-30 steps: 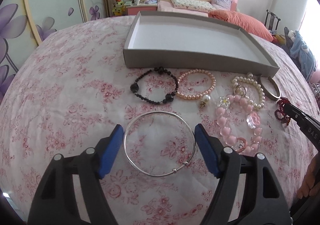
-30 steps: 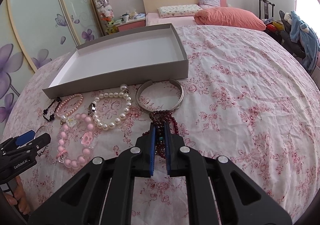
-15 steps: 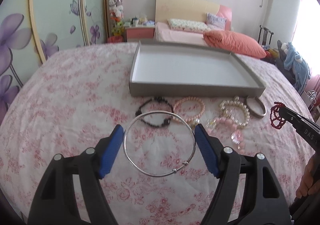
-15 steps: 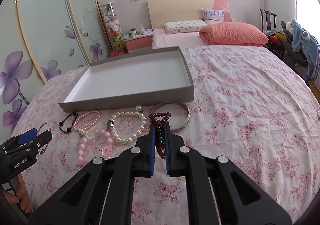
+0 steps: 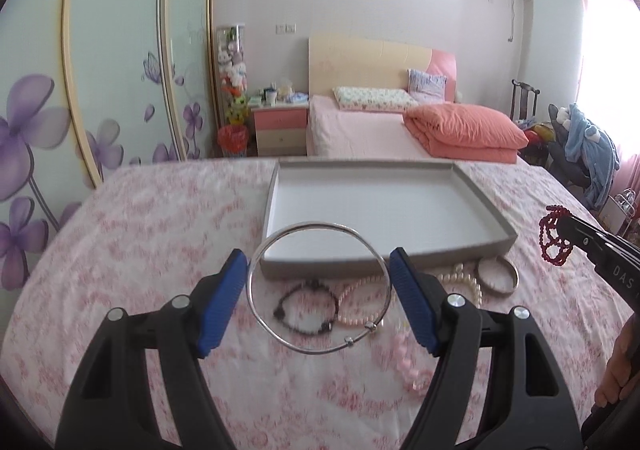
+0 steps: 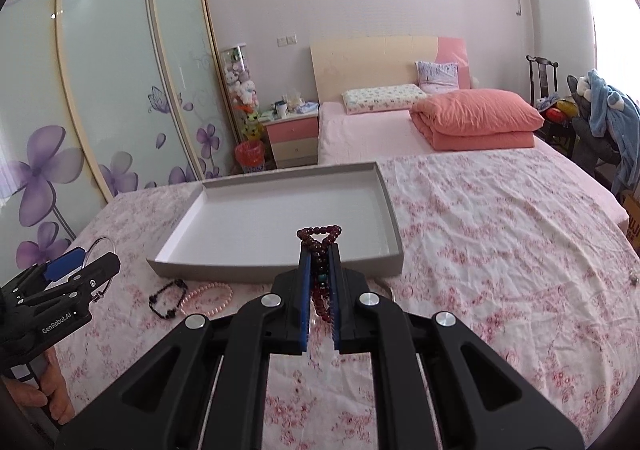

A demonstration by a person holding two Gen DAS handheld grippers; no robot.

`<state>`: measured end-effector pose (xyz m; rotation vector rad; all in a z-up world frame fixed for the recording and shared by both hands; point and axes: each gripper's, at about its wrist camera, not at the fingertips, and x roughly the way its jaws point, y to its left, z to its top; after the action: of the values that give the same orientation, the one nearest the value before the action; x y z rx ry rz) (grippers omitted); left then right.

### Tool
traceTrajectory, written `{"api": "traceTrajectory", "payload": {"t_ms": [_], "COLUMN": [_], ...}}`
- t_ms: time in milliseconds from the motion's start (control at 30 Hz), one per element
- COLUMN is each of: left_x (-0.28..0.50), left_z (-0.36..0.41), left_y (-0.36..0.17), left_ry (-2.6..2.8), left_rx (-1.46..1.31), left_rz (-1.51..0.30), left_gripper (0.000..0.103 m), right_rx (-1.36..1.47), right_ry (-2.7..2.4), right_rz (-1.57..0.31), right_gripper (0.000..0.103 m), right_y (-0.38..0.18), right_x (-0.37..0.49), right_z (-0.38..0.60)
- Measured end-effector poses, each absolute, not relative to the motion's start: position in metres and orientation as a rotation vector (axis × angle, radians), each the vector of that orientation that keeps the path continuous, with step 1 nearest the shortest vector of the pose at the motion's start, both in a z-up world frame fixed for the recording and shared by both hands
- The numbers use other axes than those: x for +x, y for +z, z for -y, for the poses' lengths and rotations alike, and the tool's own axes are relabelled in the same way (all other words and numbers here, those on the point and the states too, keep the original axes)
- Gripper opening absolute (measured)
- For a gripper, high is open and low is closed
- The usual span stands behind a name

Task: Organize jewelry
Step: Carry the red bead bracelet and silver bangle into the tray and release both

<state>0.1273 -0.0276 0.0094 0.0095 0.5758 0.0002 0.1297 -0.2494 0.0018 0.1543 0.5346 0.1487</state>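
Observation:
My left gripper (image 5: 320, 290) is shut on a thin silver bangle (image 5: 256, 262), held in the air in front of the grey tray (image 5: 384, 264). My right gripper (image 6: 320, 270) is shut on a dark red bead bracelet (image 6: 319, 237), raised near the tray's (image 6: 280, 268) front wall. It also shows in the left wrist view (image 5: 554, 238). On the floral cloth before the tray lie a black bead bracelet (image 5: 306, 310), a pink pearl bracelet (image 5: 360, 304), a white pearl bracelet (image 5: 466, 284), a silver cuff (image 5: 498, 276) and a pink heart bracelet (image 5: 412, 370).
The tray is empty, with a white floor and low grey walls. Behind the cloth-covered surface stand a bed (image 6: 400, 126) with an orange quilt, a pink nightstand (image 6: 292, 138) and sliding wardrobe doors (image 6: 100, 90). A chair with clothes (image 6: 600, 122) stands at the right.
Both grippers have lifted with their bracelets off the cloth and moved towards the tray. The silver bangle and the red bracelet now hang in the air above the cloth.

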Motion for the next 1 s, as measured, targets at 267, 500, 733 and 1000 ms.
{"api": "traceTrajectory", "payload": {"t_ms": [267, 500, 733, 1000], "left_x": [0.163, 0.210, 0.260, 0.310], "left_z": [0.036, 0.040, 0.044, 0.045], "left_y": [0.036, 0.030, 0.009, -0.021], "left_ry": [0.022, 0.023, 0.015, 0.015], "left_rx": [0.042, 0.026, 0.036, 0.057], "left_rz": [-0.488, -0.507, -0.562, -0.635], "left_gripper": [0.071, 0.072, 0.072, 0.072], "right_rx": [0.157, 0.148, 0.178, 0.209], "right_ry": [0.155, 0.162, 0.164, 0.163], "right_rz": [-0.450, -0.454, -0.539, -0.672], "right_gripper": [0.009, 0.009, 0.009, 0.009], "right_y": [0.024, 0.022, 0.000, -0.033], "right_x": [0.163, 0.204, 0.256, 0.311], "right_z": [0.247, 0.239, 0.235, 0.228]}}
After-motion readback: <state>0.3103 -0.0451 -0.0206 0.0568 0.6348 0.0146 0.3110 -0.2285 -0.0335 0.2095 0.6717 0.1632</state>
